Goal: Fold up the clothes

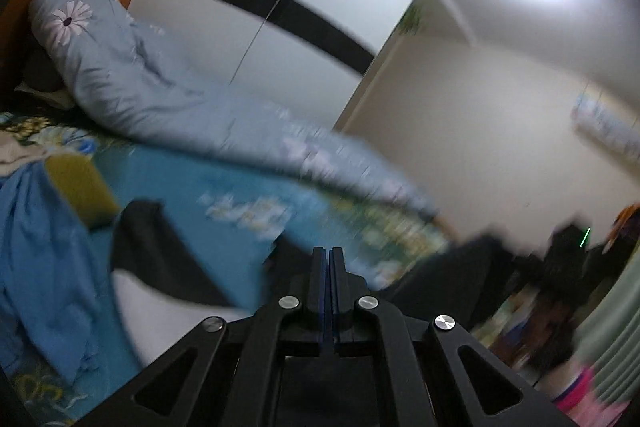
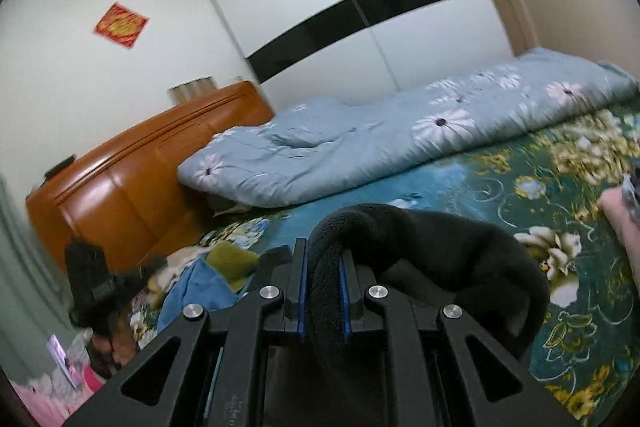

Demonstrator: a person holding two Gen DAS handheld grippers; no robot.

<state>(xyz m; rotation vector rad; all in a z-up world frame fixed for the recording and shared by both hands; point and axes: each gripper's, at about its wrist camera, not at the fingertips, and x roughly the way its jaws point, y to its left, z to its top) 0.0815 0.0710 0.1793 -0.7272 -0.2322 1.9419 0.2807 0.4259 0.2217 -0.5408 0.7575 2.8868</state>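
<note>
Pinching a thick fold of soft black fleece garment (image 2: 432, 259), the right gripper (image 2: 323, 291) has its two blue-lined fingers (image 2: 299, 287) held apart only by the bunched cloth between them. From the jaws the fleece bulges up and over to the right in a rounded hump, above the teal bedspread with yellow and white flowers (image 2: 540, 187).

The left gripper (image 1: 329, 287) has its fingers pressed flat together, with nothing visibly caught between them. Its view is smeared by motion blur, so the dark mass (image 1: 452, 267) to its right is probably part of the same black garment, though that cannot be told for sure. To its left a black and white piece of cloth (image 1: 160, 279) lies on the bedspread, next to a crumpled light blue garment (image 1: 44, 255) and an olive-yellow folded item (image 1: 80, 187).

Farther back, a pale blue quilt printed with white daisies (image 2: 360, 143) lies rolled along the far side of the bed, beside a glossy orange-brown wooden headboard (image 2: 120, 179). Behind it stands a white sliding wardrobe with a black band (image 2: 360, 11). A red square paper decoration (image 2: 120, 23) hangs on the white wall.
</note>
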